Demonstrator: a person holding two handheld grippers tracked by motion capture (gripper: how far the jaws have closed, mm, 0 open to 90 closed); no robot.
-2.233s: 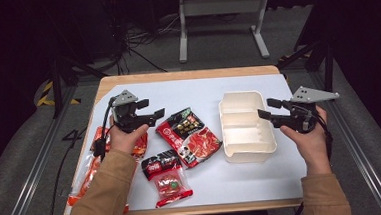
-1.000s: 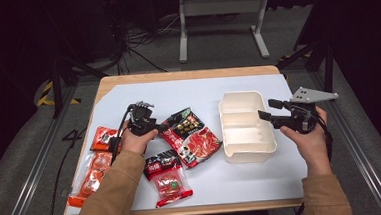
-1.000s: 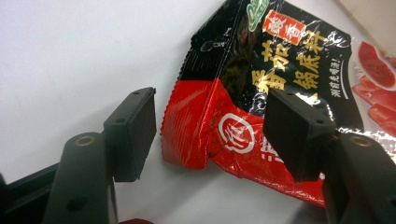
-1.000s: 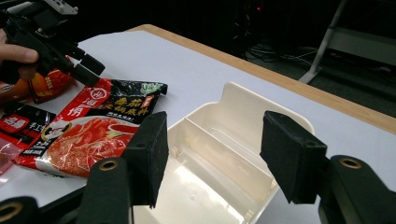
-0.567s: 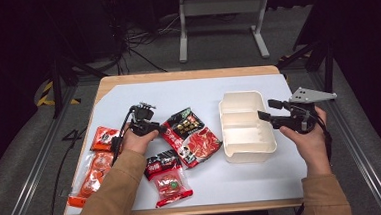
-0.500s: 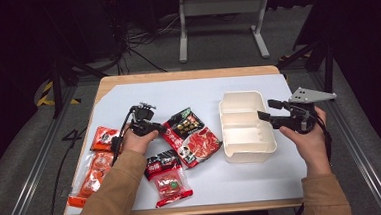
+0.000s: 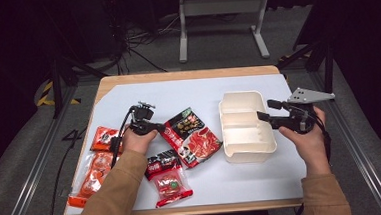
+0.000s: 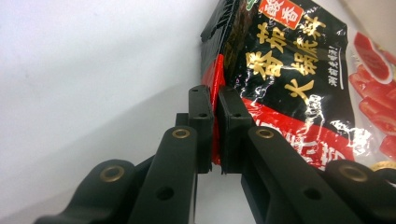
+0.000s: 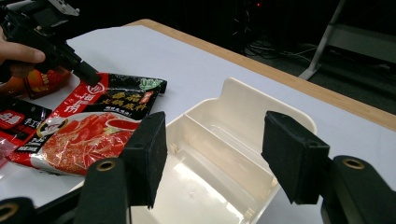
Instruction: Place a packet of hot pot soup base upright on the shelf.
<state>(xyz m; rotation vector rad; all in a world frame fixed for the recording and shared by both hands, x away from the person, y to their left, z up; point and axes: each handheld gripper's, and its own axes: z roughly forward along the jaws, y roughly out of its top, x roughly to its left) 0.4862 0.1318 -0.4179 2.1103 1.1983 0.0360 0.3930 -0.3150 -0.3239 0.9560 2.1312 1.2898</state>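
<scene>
A large red-and-black sauce packet (image 7: 193, 137) lies flat on the white table cover, left of a cream divided tray (image 7: 246, 156). My left gripper (image 7: 159, 128) points down at the packet's left edge. Its jaws have just been closing, and in the left gripper view the gripper (image 8: 216, 100) is shut on the packet's (image 8: 289, 70) red edge, both pads pressing it. My right gripper (image 7: 265, 110) hovers by the tray's right side. It stands open (image 9: 217, 126) with nothing between its pads, facing the tray (image 9: 233, 88), the packet (image 9: 93, 135) and the left gripper (image 9: 88, 74) beyond.
A small black-and-red packet (image 7: 162, 163) and a clear red packet (image 7: 171, 186) lie near the front edge. Orange packets (image 7: 102, 138) (image 7: 90, 176) sit at the table's left side. A metal stand (image 7: 221, 20) is on the floor behind the table.
Since the earliest frame my left gripper has tipped down from above the orange packets onto the large packet's left edge. The right hand and the tray have stayed put.
</scene>
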